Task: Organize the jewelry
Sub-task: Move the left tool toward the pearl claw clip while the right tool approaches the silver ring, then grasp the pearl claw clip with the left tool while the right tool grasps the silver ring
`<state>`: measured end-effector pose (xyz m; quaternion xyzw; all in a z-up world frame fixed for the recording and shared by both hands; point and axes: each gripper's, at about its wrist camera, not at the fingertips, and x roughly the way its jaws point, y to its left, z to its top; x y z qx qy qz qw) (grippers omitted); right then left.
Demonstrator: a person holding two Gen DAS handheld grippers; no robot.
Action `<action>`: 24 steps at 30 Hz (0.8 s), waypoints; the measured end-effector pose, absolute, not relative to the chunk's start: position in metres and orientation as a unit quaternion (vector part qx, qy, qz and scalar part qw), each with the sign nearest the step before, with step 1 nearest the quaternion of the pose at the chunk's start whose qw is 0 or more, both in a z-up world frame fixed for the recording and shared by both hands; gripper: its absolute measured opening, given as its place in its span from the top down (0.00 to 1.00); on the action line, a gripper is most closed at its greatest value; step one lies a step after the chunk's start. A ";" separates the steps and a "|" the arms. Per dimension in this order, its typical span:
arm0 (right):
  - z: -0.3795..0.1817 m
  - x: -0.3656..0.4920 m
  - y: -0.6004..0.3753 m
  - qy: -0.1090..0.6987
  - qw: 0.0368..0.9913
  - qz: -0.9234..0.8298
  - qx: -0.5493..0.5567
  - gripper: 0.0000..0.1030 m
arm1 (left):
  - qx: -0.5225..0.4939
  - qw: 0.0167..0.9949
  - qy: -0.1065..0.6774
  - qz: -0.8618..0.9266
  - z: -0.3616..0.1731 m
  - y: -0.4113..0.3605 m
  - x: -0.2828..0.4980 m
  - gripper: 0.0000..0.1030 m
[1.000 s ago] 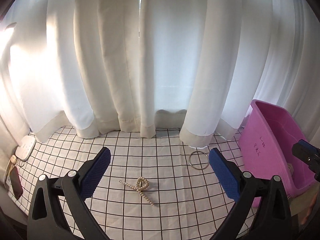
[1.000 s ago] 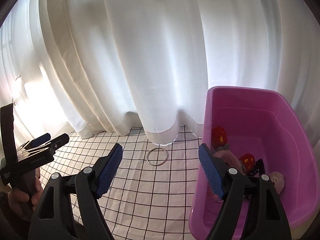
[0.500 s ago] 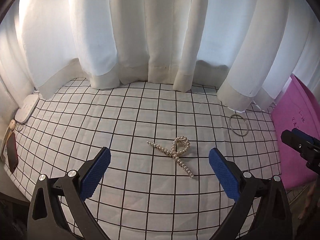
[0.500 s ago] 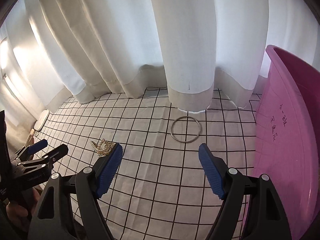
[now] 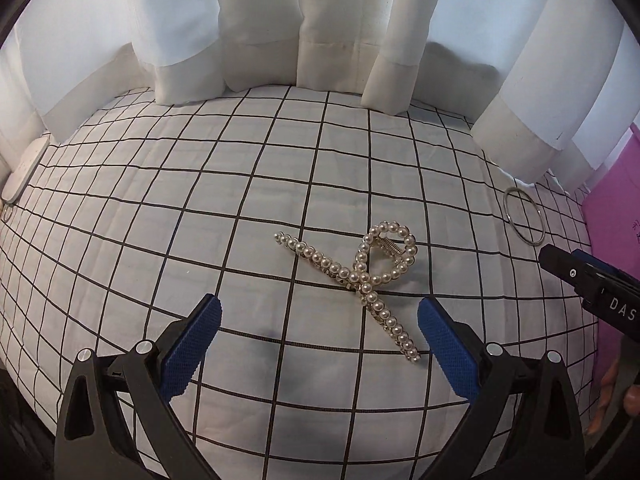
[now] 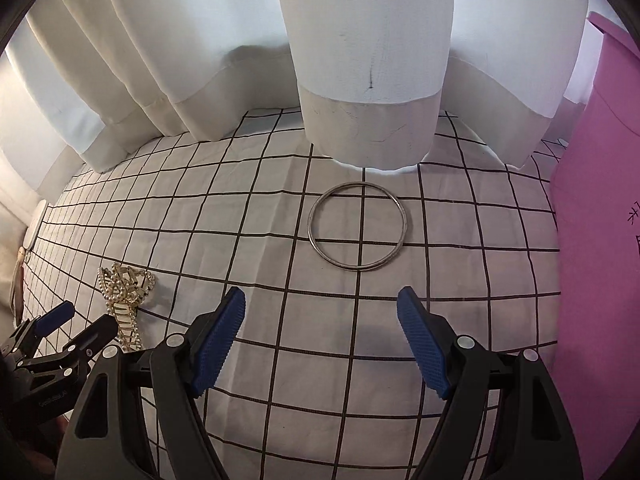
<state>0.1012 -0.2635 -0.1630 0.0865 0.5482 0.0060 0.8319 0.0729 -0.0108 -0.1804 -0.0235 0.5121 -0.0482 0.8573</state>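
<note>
In the left wrist view, a white box [image 5: 24,170] sits at the far left edge on the grid cloth [image 5: 200,216]. The left gripper [image 5: 318,326] reaches in from the bottom of the frame, angled down toward the cloth, its blue-padded fingers [image 5: 192,346] spread wide and holding nothing. The pearl clip [image 5: 356,276] lies flat just above and between the fingertips, its loop toward the upper right and its long tail running down to just beside the right finger; whether they touch cannot be told. White curtains [image 5: 320,32] hang across the top, hems resting on the cloth. At the right, the ring [image 5: 524,216] lies near the curtain hem, and below it the right gripper [image 5: 588,284] juts in from the right edge, with fingertips of the holding hand [image 5: 618,396] visible at lower right. The pink bin [image 5: 616,216] fills the right edge.

In the right wrist view, the left gripper [image 6: 74,318] shows at lower left, its tips beside the clip [image 6: 124,300]. The right gripper [image 6: 320,312] rises from the bottom centre, tilted down at the cloth [image 6: 240,220], fingers [image 6: 218,340] wide apart and empty. The ring [image 6: 359,227] lies flat just above the gap between them, apart from both, below a curtain [image 6: 368,60] fold. The bin [image 6: 600,200] wall stands along the right side
</note>
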 end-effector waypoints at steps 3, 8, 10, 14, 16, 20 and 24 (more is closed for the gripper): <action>-0.172 0.109 -0.266 0.553 0.829 0.003 0.088 0.27 | -0.023 0.855 0.515 -0.049 -0.186 -0.015 0.077 0.06; -0.183 0.123 -0.271 0.557 0.826 -0.006 0.088 0.27 | -0.019 0.855 0.515 -0.051 -0.191 -0.021 0.080 0.06; -0.187 0.128 -0.275 0.559 0.824 -0.010 0.093 0.27 | -0.020 0.854 0.517 -0.051 -0.194 -0.022 0.083 0.06; -0.194 0.136 -0.279 0.562 0.821 -0.015 0.096 0.27 | -0.021 0.853 0.520 -0.049 -0.199 -0.023 0.086 0.06; -0.195 0.141 -0.277 0.559 0.824 -0.018 0.090 0.27 | -0.021 0.852 0.520 -0.048 -0.201 -0.023 0.087 0.06; -0.197 0.150 -0.273 0.555 0.829 -0.022 0.068 0.27 | -0.024 0.850 0.525 -0.043 -0.207 -0.024 0.090 0.06; -0.203 0.162 -0.264 0.555 0.831 -0.029 0.033 0.21 | -0.008 0.854 0.520 -0.037 -0.210 -0.028 0.094 0.06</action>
